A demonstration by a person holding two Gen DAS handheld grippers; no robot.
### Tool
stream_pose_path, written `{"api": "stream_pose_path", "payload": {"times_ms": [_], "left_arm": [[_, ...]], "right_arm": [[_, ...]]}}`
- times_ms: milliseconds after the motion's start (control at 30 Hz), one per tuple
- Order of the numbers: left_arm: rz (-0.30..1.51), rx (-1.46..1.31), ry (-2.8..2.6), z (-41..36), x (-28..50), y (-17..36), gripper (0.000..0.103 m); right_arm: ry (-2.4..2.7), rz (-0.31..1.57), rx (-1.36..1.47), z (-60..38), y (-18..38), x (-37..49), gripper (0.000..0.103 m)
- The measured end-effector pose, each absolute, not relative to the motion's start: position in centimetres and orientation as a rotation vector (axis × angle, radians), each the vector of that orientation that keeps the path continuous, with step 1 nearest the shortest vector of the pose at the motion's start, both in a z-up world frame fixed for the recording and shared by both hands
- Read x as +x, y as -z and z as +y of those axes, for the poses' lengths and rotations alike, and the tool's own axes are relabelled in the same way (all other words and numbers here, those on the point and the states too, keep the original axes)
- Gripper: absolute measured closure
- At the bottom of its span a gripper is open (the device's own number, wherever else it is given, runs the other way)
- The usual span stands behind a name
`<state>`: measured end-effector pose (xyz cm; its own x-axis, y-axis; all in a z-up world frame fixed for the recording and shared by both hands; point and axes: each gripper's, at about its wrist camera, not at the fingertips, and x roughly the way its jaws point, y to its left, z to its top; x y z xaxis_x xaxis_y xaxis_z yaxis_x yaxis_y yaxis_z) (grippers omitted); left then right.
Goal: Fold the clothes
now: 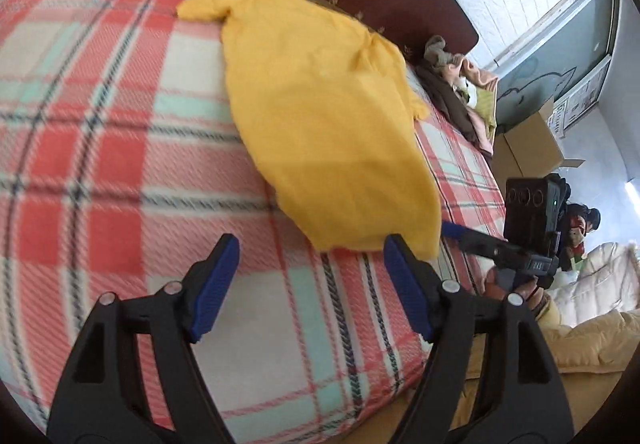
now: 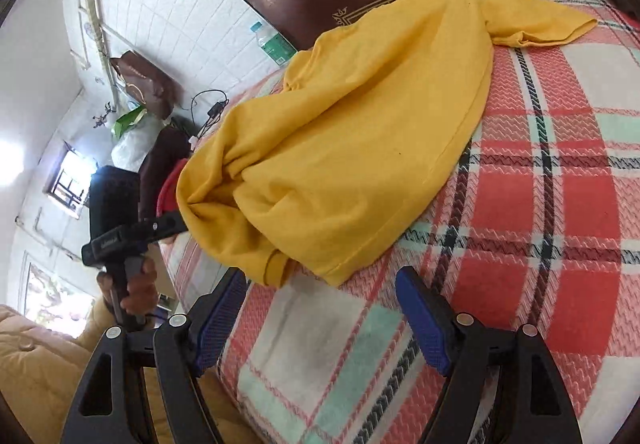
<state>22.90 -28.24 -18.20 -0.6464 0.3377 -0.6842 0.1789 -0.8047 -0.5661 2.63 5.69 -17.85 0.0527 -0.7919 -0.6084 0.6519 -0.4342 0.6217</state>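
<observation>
Crumpled yellow cotton T-shirt (image 2: 360, 132) on my red plaid bed blanket (image 2: 540, 204), my left tool (image 1: 310, 284) and right tool (image 2: 320, 308) both spread wide, holding nothing, near its hem

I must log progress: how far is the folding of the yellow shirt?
Done: the yellow T-shirt lies on the plaid blanket, but bunched and unfolded. In hand: nothing; the left gripper and right gripper are both open, near its hem. Left: every fold, and the clothes pile beyond.
</observation>
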Motion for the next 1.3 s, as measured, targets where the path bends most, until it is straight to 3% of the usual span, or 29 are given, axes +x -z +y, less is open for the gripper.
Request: {"api": "stream_pose_path", "payload": {"times_ms": [167, 233, 267, 300, 400, 567, 700, 767, 833, 900, 967, 1100, 1300], "left_arm": [[-1.017, -1.186, -2.631, -27.6, 21.7, 18.7, 0.028], [-1.044, -1.167, -2.629, -27.7, 21.3, 18.7, 0.041], [-1.053, -1.177, -2.615, -27.8, 21.1, 18.7, 0.06], [-1.057, -1.18, -2.607, -27.8, 20.9, 18.6, 0.071], [-1.021, -1.131, -2.62, -28.0, 21.1, 16.7, 0.085], [-0.982, -0.994, -2.653, -29.3, 21.9, 12.0, 0.088], [-0.935, -0.964, -2.719, -30.9, 22.4, 10.0, 0.088], [-0.918, -1.024, -2.749, -31.2, 22.5, 11.0, 0.088], [-0.93, -1.101, -2.759, -31.4, 23.0, 12.7, 0.085], [-0.945, -1.168, -2.758, -31.5, 23.6, 14.4, 0.062], [-0.96, -1.219, -2.747, -31.4, 24.2, 15.9, 0.046], [-0.961, -1.173, -2.69, -30.1, 24.5, 16.5, 0.035], [-0.928, -1.117, -2.621, -27.8, 24.3, 17.1, 0.034]], "right_arm": [[1.642, -0.201, 1.137, 3.8, 18.1, 2.2, 0.027], [1.619, -0.23, 1.161, 3.6, 18.6, 2.0, 0.071], [1.608, -0.243, 1.173, 3.5, 18.9, 1.8, 0.078], [1.61, -0.25, 1.185, 3.6, 19.0, 1.6, 0.088], [1.597, -0.334, 1.134, 5.0, 17.4, 0.9, 0.092], [1.633, -0.378, 0.977, 9.1, 10.0, -0.3, 0.096], [1.723, -0.381, 0.817, 13.0, 4.3, -1.1, 0.094], [1.806, -0.34, 0.812, 14.1, 3.3, -1.5, 0.08], [1.829, -0.296, 0.899, 13.9, 5.2, -1.2, 0.041], [1.76, -0.256, 1.041, 12.7, 8.8, -0.2, 0.039], [1.686, -0.234, 1.176, 11.0, 12.9, 1.3, 0.039], [1.667, -0.14, 1.225, 8.1, 17.2, 4.0, 0.039], [1.741, -0.168, 1.112, 5.4, 17.4, 3.5, 0.035]]}}
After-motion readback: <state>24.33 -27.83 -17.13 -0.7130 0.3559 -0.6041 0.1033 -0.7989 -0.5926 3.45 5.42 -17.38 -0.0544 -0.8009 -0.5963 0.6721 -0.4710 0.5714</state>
